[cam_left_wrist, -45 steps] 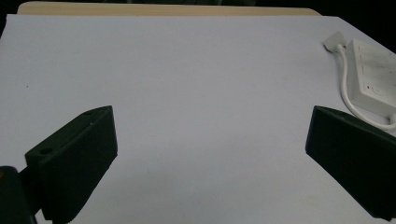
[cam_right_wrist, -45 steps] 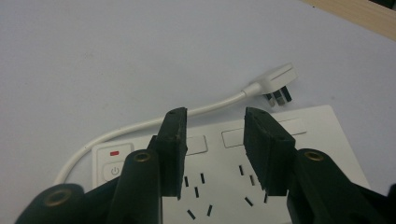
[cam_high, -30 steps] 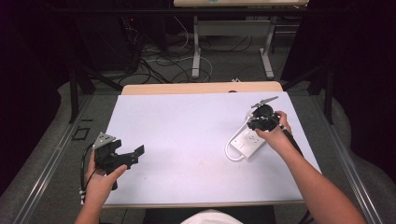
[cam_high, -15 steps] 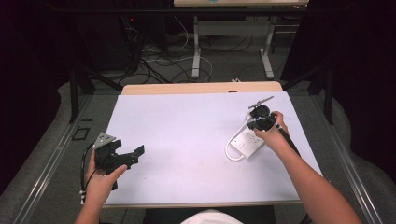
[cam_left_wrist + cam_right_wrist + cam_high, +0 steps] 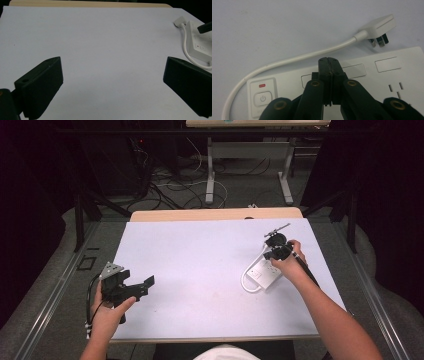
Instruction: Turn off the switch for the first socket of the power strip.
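**While both tools are over the desk: right tool closed above power strip, left tool wide**

While the right tool is held over the far right part of the white desk, its jaws are seen pressed together with nothing between them. In the right gripper view the closed tips are placed over the top face of the white power strip, near the row of blank rectangular covers; contact with the strip cannot be judged. A power button with a small red mark above it is noted at one end of the strip. The strip's white cable is looped out across the desk and ended in a white plug, which is lying just beside the strip's long edge with its pins visible.

The left tool is held by the left hand near the front left corner of the desk, well apart from the strip. Its jaws are spread wide and nothing is held; only bare desk surface is seen between them in the left gripper view. The power strip is visible at that view's right edge.
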A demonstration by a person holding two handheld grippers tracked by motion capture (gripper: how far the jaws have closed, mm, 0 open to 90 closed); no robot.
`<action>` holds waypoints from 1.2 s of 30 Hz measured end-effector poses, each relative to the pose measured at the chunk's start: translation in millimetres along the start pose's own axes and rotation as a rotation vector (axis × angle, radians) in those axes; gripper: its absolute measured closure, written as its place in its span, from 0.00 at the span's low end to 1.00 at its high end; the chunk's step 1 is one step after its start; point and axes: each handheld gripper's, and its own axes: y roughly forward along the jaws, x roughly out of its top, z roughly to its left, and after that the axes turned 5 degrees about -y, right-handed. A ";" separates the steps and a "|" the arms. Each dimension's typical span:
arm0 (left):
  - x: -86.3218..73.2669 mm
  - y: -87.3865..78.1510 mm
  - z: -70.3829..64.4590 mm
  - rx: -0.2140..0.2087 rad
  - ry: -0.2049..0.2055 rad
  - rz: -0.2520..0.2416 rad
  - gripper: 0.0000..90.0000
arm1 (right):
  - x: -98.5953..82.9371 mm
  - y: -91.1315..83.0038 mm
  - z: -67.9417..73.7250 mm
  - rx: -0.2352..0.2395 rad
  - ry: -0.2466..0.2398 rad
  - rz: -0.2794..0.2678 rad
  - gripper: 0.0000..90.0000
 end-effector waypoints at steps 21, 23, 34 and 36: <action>0.0 -0.4 0.1 0.000 0.000 0.004 0.03 | -0.7 7.3 -0.3 0.009 0.004 0.038 1.00; 0.0 -0.4 0.0 0.000 0.000 0.004 0.03 | -0.7 7.4 -0.1 0.008 0.009 0.038 1.00; -0.1 -0.5 -0.1 0.001 0.002 0.004 0.03 | -1.0 8.3 0.7 0.007 0.010 0.027 1.00; -0.1 -0.7 -0.1 0.000 0.001 0.004 0.03 | -1.0 8.3 0.8 0.011 0.005 0.027 1.00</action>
